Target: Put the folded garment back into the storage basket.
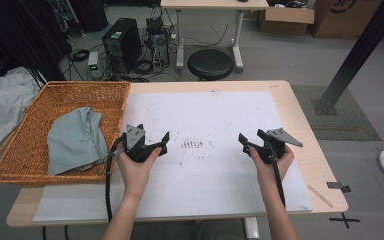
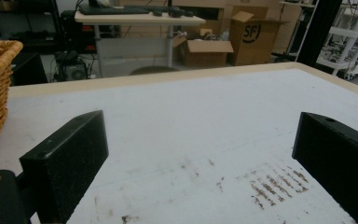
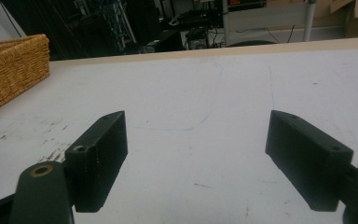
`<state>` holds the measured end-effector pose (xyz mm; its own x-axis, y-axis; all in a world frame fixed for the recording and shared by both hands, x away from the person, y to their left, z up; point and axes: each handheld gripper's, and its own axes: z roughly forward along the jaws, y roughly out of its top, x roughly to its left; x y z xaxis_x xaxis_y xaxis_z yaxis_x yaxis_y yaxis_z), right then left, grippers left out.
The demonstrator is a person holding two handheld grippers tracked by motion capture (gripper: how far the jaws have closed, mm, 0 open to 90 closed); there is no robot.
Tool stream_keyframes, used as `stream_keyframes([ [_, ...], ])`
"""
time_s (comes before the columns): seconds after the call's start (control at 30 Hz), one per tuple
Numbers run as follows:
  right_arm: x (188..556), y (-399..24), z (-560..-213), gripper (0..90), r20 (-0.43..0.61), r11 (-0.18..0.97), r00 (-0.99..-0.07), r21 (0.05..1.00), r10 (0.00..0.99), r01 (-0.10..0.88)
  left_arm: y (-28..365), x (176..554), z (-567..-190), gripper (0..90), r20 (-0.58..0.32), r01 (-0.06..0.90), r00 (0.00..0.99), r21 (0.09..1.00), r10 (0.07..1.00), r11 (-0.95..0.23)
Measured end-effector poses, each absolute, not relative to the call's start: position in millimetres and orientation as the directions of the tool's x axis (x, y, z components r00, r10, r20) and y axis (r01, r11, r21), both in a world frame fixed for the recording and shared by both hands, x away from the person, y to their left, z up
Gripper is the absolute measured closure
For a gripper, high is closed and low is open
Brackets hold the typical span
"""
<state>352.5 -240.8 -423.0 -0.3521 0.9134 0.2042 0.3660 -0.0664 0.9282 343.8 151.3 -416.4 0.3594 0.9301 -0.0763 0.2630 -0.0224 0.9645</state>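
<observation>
Two grippers rest low over a white mat [image 1: 205, 115] on the table [image 1: 305, 150], each held in one hand. Both forearms are cut off by the lower edge of the high view, and the mat's near left corner lies under the basket [image 1: 25, 145]. Left gripper [image 1: 152, 142]: held by the left hand [image 1: 136, 167], pointing toward the mat's middle, jaws spread wide with nothing between them. Right gripper [image 1: 250, 140]: held by the right hand [image 1: 272, 162], pointing inward toward the other, jaws likewise wide apart and empty. Between the two, brown smudges [image 1: 192, 145] mark the mat. A grey cloth [image 1: 75, 140] lies crumpled in the wicker basket, just beside the left gripper. Beyond the table stand a black stool [image 1: 210, 64], a computer tower [image 1: 122, 45] and cardboard boxes [image 1: 286, 20].
</observation>
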Motion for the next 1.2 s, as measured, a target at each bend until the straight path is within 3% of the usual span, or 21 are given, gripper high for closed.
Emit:
stream_keyframes([
  [1.2, 347.6, -243.8, -414.6, 17.4, 0.2, -0.071, -0.347, 0.934, 0.916, 0.35, 151.0, 336.1, -412.8, 3.9, -0.072, 0.238, 0.36, 0.971, 0.93, -0.017],
])
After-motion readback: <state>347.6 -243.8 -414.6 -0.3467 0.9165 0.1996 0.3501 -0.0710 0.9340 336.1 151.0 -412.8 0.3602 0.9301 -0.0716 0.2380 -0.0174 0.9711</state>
